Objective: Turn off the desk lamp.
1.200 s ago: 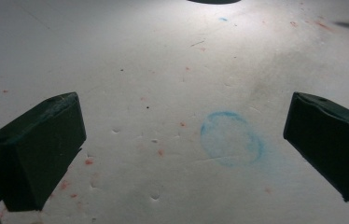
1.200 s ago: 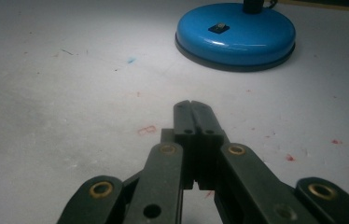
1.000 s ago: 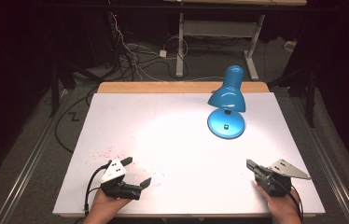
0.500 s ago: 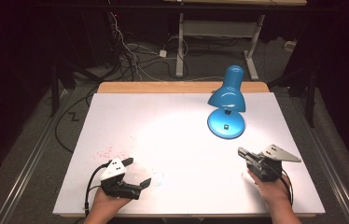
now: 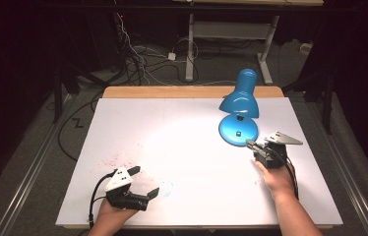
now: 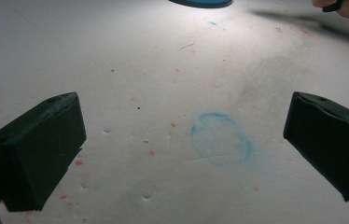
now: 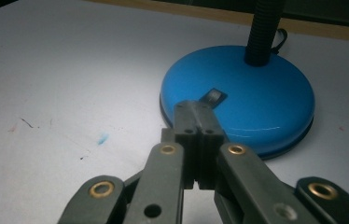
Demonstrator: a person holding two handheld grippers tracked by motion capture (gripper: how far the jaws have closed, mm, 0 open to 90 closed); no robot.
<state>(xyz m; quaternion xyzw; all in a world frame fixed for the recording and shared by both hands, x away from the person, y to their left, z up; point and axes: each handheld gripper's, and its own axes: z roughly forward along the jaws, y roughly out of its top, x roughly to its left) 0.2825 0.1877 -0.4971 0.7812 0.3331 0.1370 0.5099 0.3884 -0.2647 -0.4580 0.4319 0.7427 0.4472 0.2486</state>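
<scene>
The lamp (image 5: 239, 114) shade hides the bulb. Its switch (image 7: 213, 97) sits just past the right gripper (image 7: 196, 112), whose jaws are clenched on nothing, near the lamp's base.

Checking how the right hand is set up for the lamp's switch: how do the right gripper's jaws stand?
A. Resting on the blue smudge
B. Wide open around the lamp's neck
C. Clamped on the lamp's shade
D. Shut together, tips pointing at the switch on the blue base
D: in the right gripper view the right gripper has its jaws pressed together, just short of the switch on the lamp base.
</scene>
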